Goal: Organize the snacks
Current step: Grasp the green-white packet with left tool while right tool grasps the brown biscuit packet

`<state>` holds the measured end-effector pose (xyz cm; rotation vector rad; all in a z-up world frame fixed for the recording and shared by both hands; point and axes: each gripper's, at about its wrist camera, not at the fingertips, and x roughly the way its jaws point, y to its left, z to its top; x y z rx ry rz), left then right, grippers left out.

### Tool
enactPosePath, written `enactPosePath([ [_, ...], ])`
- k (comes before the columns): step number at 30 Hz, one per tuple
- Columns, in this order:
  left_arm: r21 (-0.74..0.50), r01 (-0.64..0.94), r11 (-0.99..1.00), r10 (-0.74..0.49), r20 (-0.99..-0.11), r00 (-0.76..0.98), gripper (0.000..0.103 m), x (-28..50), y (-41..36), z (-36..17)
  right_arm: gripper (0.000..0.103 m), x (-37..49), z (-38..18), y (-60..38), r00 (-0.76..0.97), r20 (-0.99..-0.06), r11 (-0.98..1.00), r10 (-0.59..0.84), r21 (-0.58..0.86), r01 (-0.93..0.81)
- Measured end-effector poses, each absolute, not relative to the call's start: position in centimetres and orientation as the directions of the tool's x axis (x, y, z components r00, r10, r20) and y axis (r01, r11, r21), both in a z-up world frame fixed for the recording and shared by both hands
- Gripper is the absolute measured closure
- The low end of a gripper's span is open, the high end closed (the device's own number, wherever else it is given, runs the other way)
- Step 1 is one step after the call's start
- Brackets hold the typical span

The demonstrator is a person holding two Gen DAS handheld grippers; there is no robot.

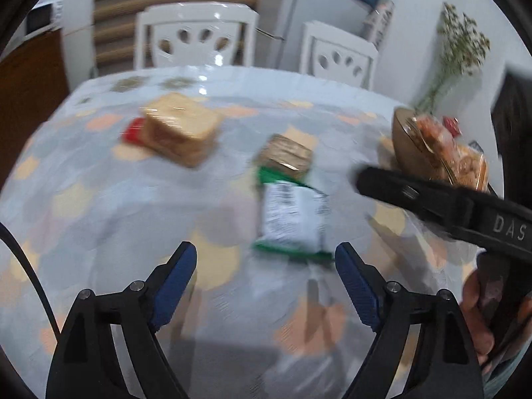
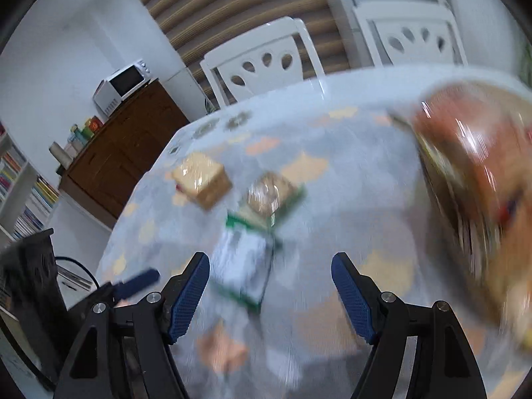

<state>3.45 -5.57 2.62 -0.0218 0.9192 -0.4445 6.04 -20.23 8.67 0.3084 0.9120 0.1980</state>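
The left tool (image 1: 265, 262) is held wide open above the table (image 1: 99, 206), and nothing is gripped between its blue pads (image 1: 174, 286). The right tool (image 2: 270, 272) is also spread wide open with nothing in it. In the left view, the black side of the right tool (image 1: 449, 204) is seen reaching in from the right.

The table is covered with a pale blue plastic cloth with orange and yellow shapes. Three snacks are laid on it. A green and white snack packet with a brown cracker end (image 1: 291, 199) is lying flat near the middle, just ahead of both tools (image 2: 256, 232). A clear-wrapped stack of tan bread slices with a red end (image 1: 179, 133) is placed farther back and to the left (image 2: 202, 179), apart from the green packet.

A round brown bowl (image 1: 407, 143) is set on the right side of the table. A clear bag of orange and brown snacks (image 1: 445, 146) is seen in the bowl. In the right view the bowl (image 2: 445, 186) is very blurred.

Two white plastic chairs (image 1: 196, 36) are stood behind the table.
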Motion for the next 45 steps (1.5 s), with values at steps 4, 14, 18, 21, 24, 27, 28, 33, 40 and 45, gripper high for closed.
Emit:
enactPosePath([
  [4,-0.216,0.374,0.902,-0.389,-0.784,0.484,0.021,4.8,-7.8,1.4,0.029,7.4,8.4,-19.7,0.608,-0.746,0.951,0.273,0.303,-0.056],
  [14,-0.187,0.25,0.95,-0.301,-0.758,0.579,0.054,3.5,-2.4,2.1,0.028,9.8,6.7,-18.9,0.597,-0.766,0.967,0.241,0.241,-0.081],
  [18,-0.275,0.173,0.946,-0.323,-0.741,0.589,0.054,3.2,1.4,1.4,0.023,11.6,4.7,-16.9,0.567,-0.804,0.982,0.181,0.118,-0.145],
  [21,-0.343,0.148,0.927,-0.362,-0.723,0.589,0.054,3.8,2.4,1.1,0.023,13.3,3.6,-16.0,0.52,-0.837,0.98,0.17,0.091,-0.175],
  [24,-0.358,0.169,0.918,-0.386,-0.717,0.58,0.054,3.9,2.1,1.0,0.021,14.8,3.2,-15.6,0.525,-0.841,0.983,0.133,0.042,-0.181],
  [27,-0.34,0.183,0.922,-0.38,-0.719,0.582,0.054,3.8,1.5,1.0,0.021,15.3,3.1,-15.5,0.52,-0.844,0.984,0.129,0.044,-0.172],
  [28,-0.337,0.185,0.923,-0.379,-0.719,0.582,0.054,3.7,1.4,1.0,0.021,15.2,3.1,-15.4,0.52,-0.844,0.983,0.133,0.044,-0.18],
  [33,-0.328,0.182,0.927,-0.371,-0.726,0.58,0.054,3.9,1.2,0.9,0.047,13.7,3.5,-14.1,0.54,-0.829,0.97,0.141,0.008,-0.241],
  [40,-0.318,0.166,0.933,-0.353,-0.73,0.586,0.054,3.7,1.5,0.9,0.055,7.0,4.1,-14.3,0.55,-0.828,0.975,0.111,-0.018,-0.224],
  [45,-0.315,0.17,0.934,-0.353,-0.732,0.582,0.054,3.8,1.5,0.8,0.055,-1.8,4.5,-16.2,0.555,-0.83,0.978,0.061,-0.062,-0.2],
])
